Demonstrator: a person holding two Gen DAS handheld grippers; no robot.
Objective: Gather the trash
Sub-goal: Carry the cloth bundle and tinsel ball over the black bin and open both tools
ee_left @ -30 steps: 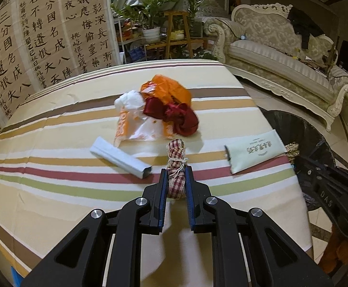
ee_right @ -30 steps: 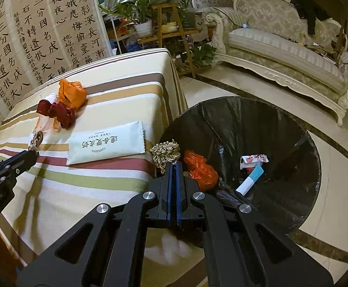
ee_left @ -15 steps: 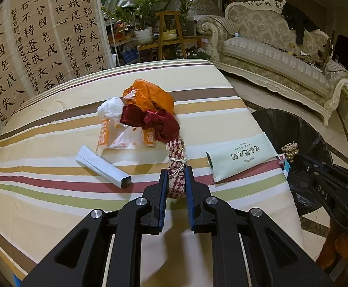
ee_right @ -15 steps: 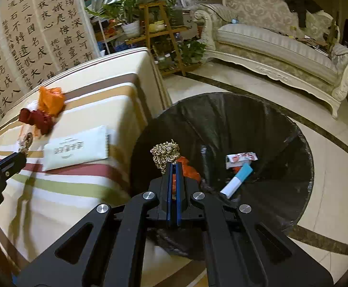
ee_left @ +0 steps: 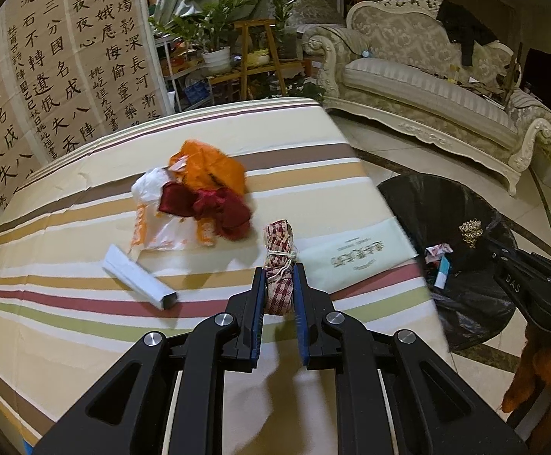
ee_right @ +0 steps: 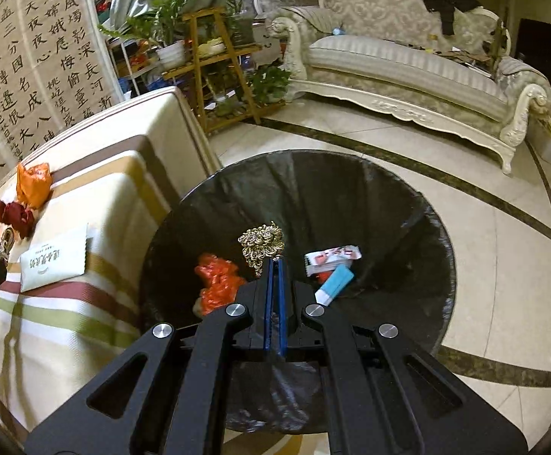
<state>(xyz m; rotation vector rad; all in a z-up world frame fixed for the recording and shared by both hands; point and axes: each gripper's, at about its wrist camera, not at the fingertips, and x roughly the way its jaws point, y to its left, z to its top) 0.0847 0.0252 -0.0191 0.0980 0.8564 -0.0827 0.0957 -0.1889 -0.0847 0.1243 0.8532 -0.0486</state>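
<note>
My left gripper (ee_left: 278, 273) is shut on a checked red-and-white cloth bundle (ee_left: 280, 261) tied with string, held above the striped table (ee_left: 86, 322). My right gripper (ee_right: 274, 265) is shut on a gold ornament (ee_right: 262, 244) and holds it over the black-lined trash bin (ee_right: 351, 189). The bin holds an orange bag (ee_right: 216, 280), a white-red wrapper (ee_right: 332, 258) and a blue-white tube (ee_right: 334, 284). On the table lie an orange and dark red bag pile (ee_left: 203, 193), a white box (ee_left: 139, 276) and a pale green pouch (ee_left: 355, 258).
The bin (ee_left: 446, 220) stands on the tiled floor just off the table's right edge. A cream sofa (ee_right: 408, 68) lines the far wall. A wooden plant stand (ee_right: 218, 68) and a calligraphy screen (ee_left: 48, 68) stand behind the table.
My right gripper has carried the gold ornament from the table's edge to over the bin. My left gripper has moved right with the checked bundle in it.
</note>
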